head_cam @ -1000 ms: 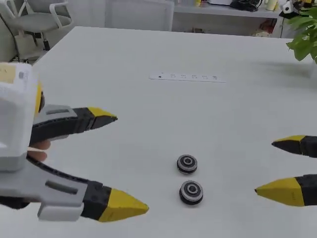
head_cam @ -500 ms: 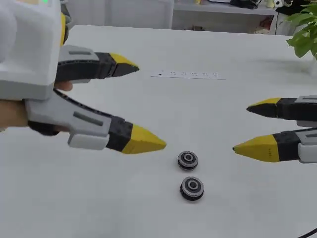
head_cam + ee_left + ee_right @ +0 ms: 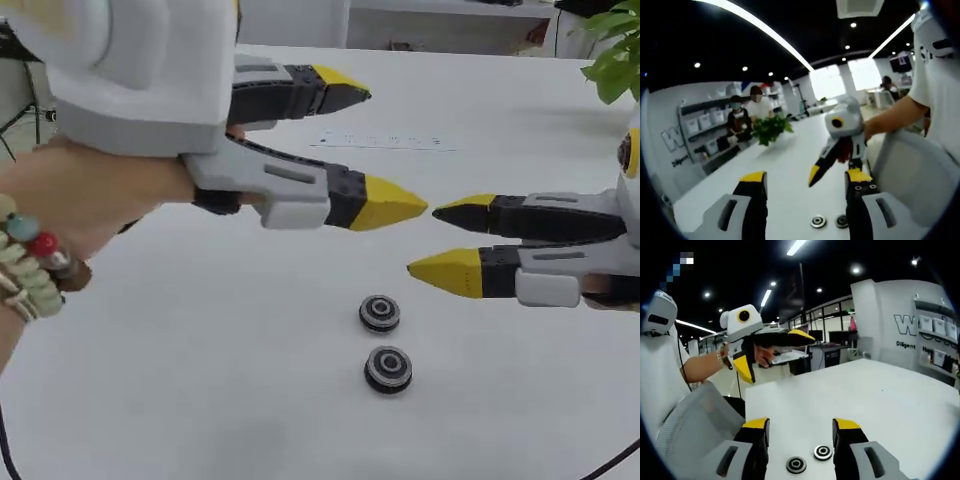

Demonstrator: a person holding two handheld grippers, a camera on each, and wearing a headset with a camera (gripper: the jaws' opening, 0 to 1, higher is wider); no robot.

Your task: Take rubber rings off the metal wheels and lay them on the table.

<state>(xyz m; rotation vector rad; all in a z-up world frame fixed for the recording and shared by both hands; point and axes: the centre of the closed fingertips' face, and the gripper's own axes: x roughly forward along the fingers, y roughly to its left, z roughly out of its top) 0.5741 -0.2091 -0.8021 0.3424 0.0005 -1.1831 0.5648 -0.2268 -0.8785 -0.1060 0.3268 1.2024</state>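
Observation:
Two small metal wheels with black rubber rings lie flat on the white table: one wheel [image 3: 379, 313] farther, the other wheel [image 3: 388, 369] nearer me. They also show in the left gripper view as wheel [image 3: 817, 221] and wheel [image 3: 841, 221], and in the right gripper view as wheel [image 3: 796, 465] and wheel [image 3: 823, 452]. My left gripper [image 3: 385, 150] hovers open above and left of them. My right gripper [image 3: 440, 238] hangs open to their right, above the table. Neither holds anything.
A white power strip [image 3: 385, 141] lies farther back on the table. A green plant [image 3: 615, 60] stands at the far right edge. Shelves and people stand beyond the table [image 3: 790, 165]. A dark cable [image 3: 610, 462] crosses the near right corner.
Both grippers have risen and moved inward toward each other above the wheels; the left one swung up and right, the right one leftward. The wheels have not moved.

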